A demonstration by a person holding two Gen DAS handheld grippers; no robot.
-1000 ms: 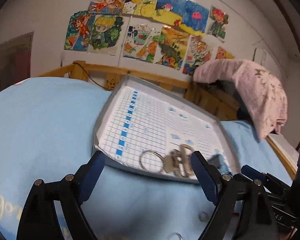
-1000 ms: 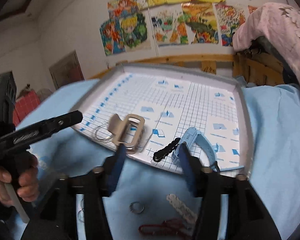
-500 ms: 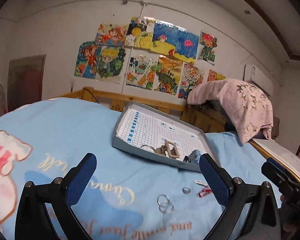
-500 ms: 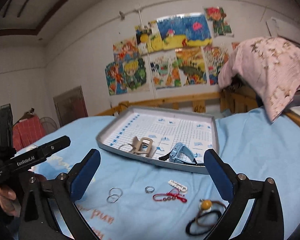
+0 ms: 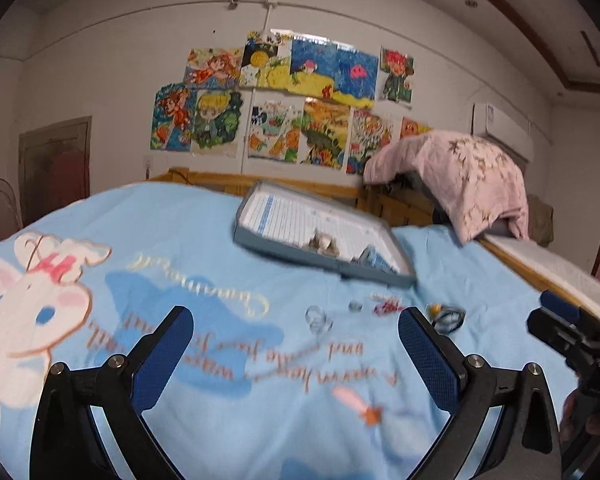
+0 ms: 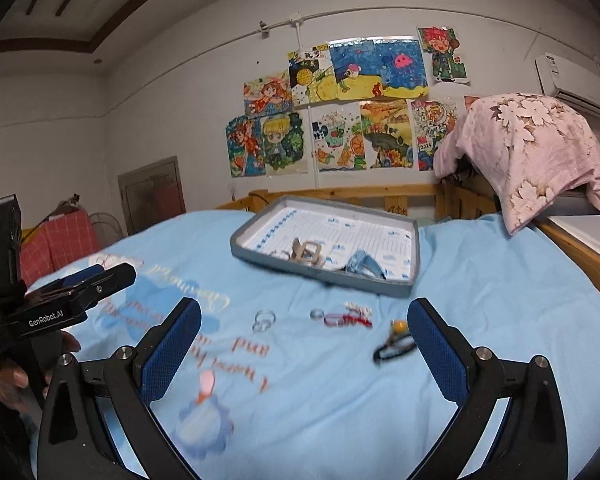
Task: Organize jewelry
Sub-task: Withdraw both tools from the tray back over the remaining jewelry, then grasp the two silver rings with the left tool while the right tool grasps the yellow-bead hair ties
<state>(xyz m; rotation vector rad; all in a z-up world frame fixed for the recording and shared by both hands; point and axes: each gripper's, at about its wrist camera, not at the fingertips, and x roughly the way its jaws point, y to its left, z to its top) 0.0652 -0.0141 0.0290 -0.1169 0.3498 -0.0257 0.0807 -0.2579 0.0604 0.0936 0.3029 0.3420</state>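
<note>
A grey tray (image 6: pixel 328 274) (image 5: pixel 284 252) with a gridded white liner lies on the blue bedspread, holding a beige hair clip (image 6: pixel 306 251), a metal ring and a light blue watch (image 6: pixel 364 264). On the bedspread in front of it lie clear linked rings (image 6: pixel 263 319) (image 5: pixel 318 319), a small silver ring (image 6: pixel 317 313), a red cord bracelet (image 6: pixel 346 320) and a black hair tie with an orange bead (image 6: pixel 394 344). My left gripper (image 5: pixel 296 350) and right gripper (image 6: pixel 304 340) are both wide open and empty, held back from the jewelry.
A wooden bed rail (image 6: pixel 380 196) runs behind the tray. A pink floral blanket (image 6: pixel 528 152) hangs at the right. Drawings cover the wall. The left gripper's handle shows in the right wrist view (image 6: pixel 40 308).
Both grippers have pulled back and up from the tray and opened wide. The tray and loose jewelry now sit farther away in both views.
</note>
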